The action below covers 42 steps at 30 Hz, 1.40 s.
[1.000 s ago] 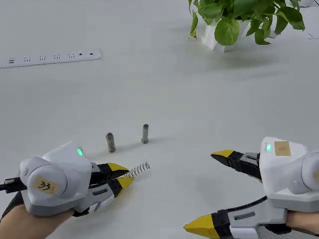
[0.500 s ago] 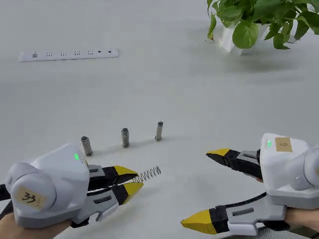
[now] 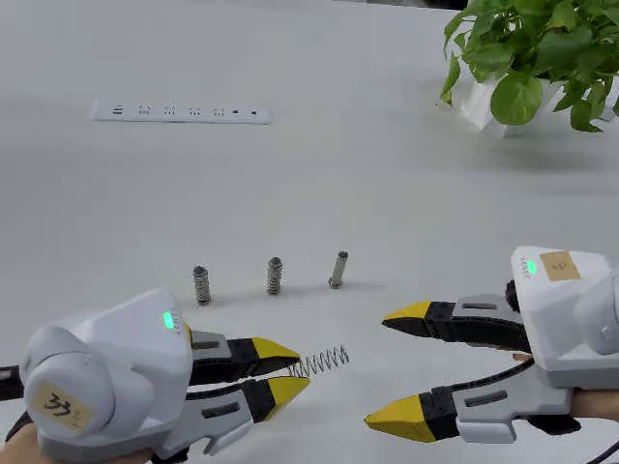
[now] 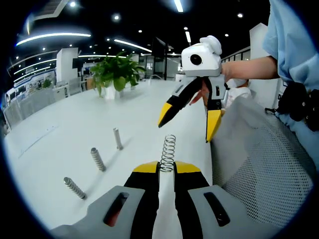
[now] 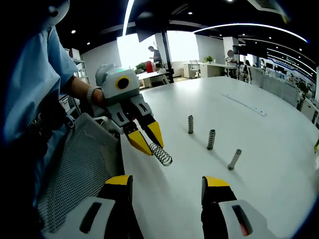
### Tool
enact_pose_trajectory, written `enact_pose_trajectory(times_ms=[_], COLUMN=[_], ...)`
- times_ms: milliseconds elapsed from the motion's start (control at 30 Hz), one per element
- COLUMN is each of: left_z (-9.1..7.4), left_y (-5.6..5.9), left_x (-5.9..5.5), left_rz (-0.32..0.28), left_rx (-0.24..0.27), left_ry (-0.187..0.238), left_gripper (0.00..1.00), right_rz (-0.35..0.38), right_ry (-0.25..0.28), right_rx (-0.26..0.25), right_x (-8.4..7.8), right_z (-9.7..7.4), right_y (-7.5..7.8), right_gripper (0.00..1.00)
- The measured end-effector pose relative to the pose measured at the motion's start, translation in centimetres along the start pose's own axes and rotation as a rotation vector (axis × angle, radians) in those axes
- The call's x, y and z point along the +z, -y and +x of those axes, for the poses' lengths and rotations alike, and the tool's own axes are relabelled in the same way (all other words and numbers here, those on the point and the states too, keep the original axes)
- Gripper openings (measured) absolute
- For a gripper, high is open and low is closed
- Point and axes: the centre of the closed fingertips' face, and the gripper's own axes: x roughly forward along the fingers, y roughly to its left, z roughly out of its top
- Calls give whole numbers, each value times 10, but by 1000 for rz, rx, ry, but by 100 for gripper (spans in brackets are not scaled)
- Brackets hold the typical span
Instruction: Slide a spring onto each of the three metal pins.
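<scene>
Now, worktop: pale and bare, with the work near its front edge.
Right tongs: released, jaws spread wide, grasping nothing, tips aimed left at the spring's free end.
Left tongs: clenched on one end of the last spring, at the front edge, left of the right tongs.
Loaded pins: two, upright, each already wearing a spring, at the left and middle of the row.
Bare pin: right end of the row, standing nearly upright, just beyond the held spring toward the far edge.
Spring: juts from the left tongs, long axis near level and running right, crosswise to the pin.
Coming move, as judged: the spring must be tipped on end over the bare pin. Both tongs sit about equally near it.
Since a second ago: the right tongs have drawn closer to the spring. The left grip is unchanged, and the camera has swung.
</scene>
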Motion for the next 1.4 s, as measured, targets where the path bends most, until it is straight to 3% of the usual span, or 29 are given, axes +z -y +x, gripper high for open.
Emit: enact_pose_trajectory(times_ms=[167, 333, 433, 667, 1033, 1400], left_z=[-3, -6, -6, -6, -4, -3], left_y=[2, 4, 6, 10, 16, 14], left_x=[0, -1, -2, -3, -3, -2], left_rz=[7, 14, 16, 29, 32, 28], left_rx=[-11, -21, -30, -53, -82, -82], left_ry=[1, -3, -4, -9, 0, -1], left_gripper=[6, 6, 6, 6, 6, 6], right_rz=[-32, -33, -41, -3, 13, 19], right_ry=[-3, -30, -36, -44, -55, -50], right_rx=[42, 91, 112, 193, 206, 209], right_x=[9, 10, 11, 12, 9, 12], right_z=[6, 8, 9, 11, 12, 13], right_y=[-4, -7, -9, -19, -20, -20], right_gripper=[46, 30, 29, 10, 11, 7])
